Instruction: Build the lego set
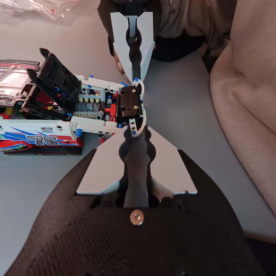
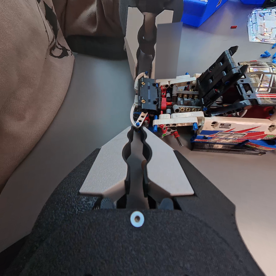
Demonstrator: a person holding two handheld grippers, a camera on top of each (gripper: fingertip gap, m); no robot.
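A white, red and blue lego race car lies on the grey table, with a black hinged panel raised over its exposed engine. A black block caps the car's open end, framed by white curved pieces. My left gripper is shut on the near white curved piece. My right gripper comes from the far side, shut on the other curved end. In the right wrist view my right gripper pinches the white curved piece beside the block; the left gripper is opposite.
A person's beige sleeve lies close along the table edge. Clear plastic bags lie far off. A blue box, a sticker sheet, loose blue pins and a small red piece lie beyond the car. Spacing between my two grippers at the tips: around 9 cm.
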